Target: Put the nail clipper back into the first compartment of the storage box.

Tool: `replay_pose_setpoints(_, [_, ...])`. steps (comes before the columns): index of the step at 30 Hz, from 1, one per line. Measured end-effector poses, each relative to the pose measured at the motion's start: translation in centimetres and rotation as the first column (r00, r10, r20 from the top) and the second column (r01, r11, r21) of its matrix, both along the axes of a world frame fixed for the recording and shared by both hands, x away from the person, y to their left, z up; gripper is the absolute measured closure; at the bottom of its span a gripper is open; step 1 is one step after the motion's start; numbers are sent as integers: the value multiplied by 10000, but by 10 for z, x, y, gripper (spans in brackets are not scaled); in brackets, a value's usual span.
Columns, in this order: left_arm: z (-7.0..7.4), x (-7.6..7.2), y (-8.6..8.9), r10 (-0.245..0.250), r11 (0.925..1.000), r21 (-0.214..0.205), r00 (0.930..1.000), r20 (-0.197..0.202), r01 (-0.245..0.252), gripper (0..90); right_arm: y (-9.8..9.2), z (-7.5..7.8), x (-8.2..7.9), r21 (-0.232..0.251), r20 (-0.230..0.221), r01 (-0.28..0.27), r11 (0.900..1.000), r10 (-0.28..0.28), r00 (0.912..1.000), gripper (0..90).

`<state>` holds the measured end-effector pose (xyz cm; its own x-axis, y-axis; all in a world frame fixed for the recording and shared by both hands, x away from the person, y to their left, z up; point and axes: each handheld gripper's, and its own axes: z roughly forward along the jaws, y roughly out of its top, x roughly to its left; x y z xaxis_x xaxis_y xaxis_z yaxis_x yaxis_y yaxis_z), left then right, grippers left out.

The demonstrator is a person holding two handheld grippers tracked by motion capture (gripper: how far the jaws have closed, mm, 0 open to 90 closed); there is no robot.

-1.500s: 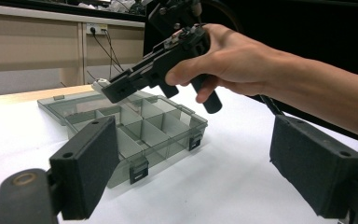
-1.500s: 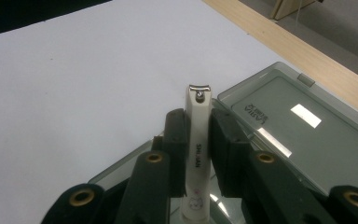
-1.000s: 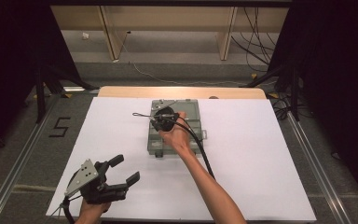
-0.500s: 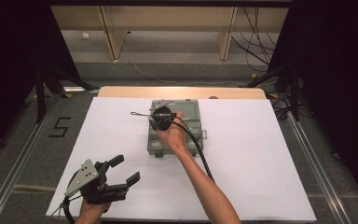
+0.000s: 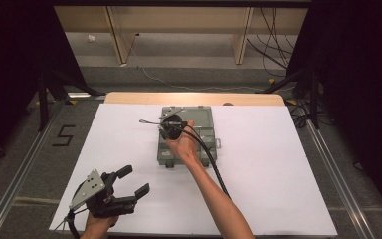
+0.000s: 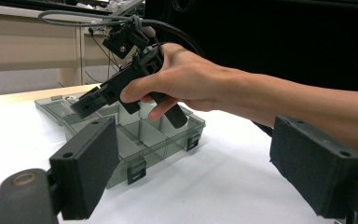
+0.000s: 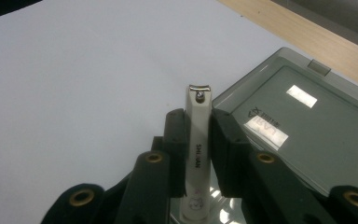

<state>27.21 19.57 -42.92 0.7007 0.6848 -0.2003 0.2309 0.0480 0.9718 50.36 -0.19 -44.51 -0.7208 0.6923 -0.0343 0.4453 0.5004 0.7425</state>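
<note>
A grey see-through compartment box (image 5: 165,158) lies open at the middle of the white table, its lid (image 5: 201,117) flat toward the far side. My right gripper (image 5: 168,125) hovers over the box, shut on a white nail clipper (image 7: 196,140) that stands up between its jaws; the gripper midpoint is (image 7: 198,123). The left gripper view shows that right gripper (image 6: 93,100) above the box's dividers (image 6: 135,140). My left gripper (image 5: 134,180) rests near the front left edge, open and empty (image 6: 200,163).
White paper (image 5: 278,174) covers the table, and a wooden strip (image 5: 129,97) shows at its far edge. The right gripper's black cable (image 5: 214,164) trails along the forearm. A "5" mark (image 5: 63,135) is on the floor to the left.
The right gripper with the nail clipper has shifted slightly toward the far side over the box. The left gripper has stayed put.
</note>
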Motion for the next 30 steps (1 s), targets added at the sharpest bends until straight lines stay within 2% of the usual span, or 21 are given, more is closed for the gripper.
replay_pose_setpoints(4, [0, 0, 0, -2, 10000, 1, 10000, 0, 2, 151, 1, -2, 0, -8, -190, 23, 10000, -23, 9998, 769])
replay_pose_setpoints(8, [0, 0, 0, -6, 10000, 8, 10000, 18, 6, 151, 1, -5, 1, -107, -176, 66, 9999, -68, 9998, 768])
replay_pose_setpoints(9, [0, 0, 0, -3, 10000, 6, 10000, 28, 3, 151, 1, -4, 0, -61, -329, 138, 9999, -140, 9994, 762])
replay_pose_setpoints(10, [0, 0, 0, -6, 10000, 19, 10000, 31, 6, 151, 0, -4, 0, 85, -289, 237, 9997, -235, 9993, 744])
replay_pose_setpoints(11, [0, 0, 0, -1, 10000, 4, 10000, 27, 1, 151, -1, -3, 1, 0, -213, 156, 9999, -156, 9997, 739])
replay_pose_setpoints(14, [0, 0, 0, -16, 10000, -10, 10000, -2, 16, 151, -1, 2, -1, 155, -388, 278, 9995, -272, 9989, 717])
replay_pose_setpoints(16, [0, 0, 0, -14, 10000, -12, 10000, 6, 14, 151, -2, 2, 0, 160, -58, 208, 9997, -207, 9998, 709])
replay_pose_setpoints(17, [0, 0, 0, -12, 10000, -9, 10000, 8, 12, 151, -3, 4, -1, 130, -232, 241, 9996, -238, 9994, 701])
replay_pose_setpoints(24, [0, 0, 0, 7, 10000, 16, 10000, 15, -7, 151, -3, 8, -5, 158, -188, 124, 9998, -121, 9997, 643])
replay_pose_setpoints(25, [0, 0, 0, 11, 10000, 24, 10000, 20, -11, 151, -3, 8, -5, 196, 64, 226, 9996, -227, 9997, 633])
replay_pose_setpoints(26, [0, 0, 0, 17, 10000, 18, 10000, 24, -17, 151, -4, 11, -6, 79, -144, 23, 10000, -22, 9999, 631])
replay_pose_setpoints(27, [0, 0, 0, 12, 10000, 23, 10000, 23, -12, 151, -4, 12, -6, 94, -113, 25, 10000, -24, 9999, 622])
replay_pose_setpoints(30, [0, 0, 0, 24, 10000, 13, 10000, 3, -24, 151, -6, 16, -9, 149, 299, -94, 9998, 89, 9995, 576])
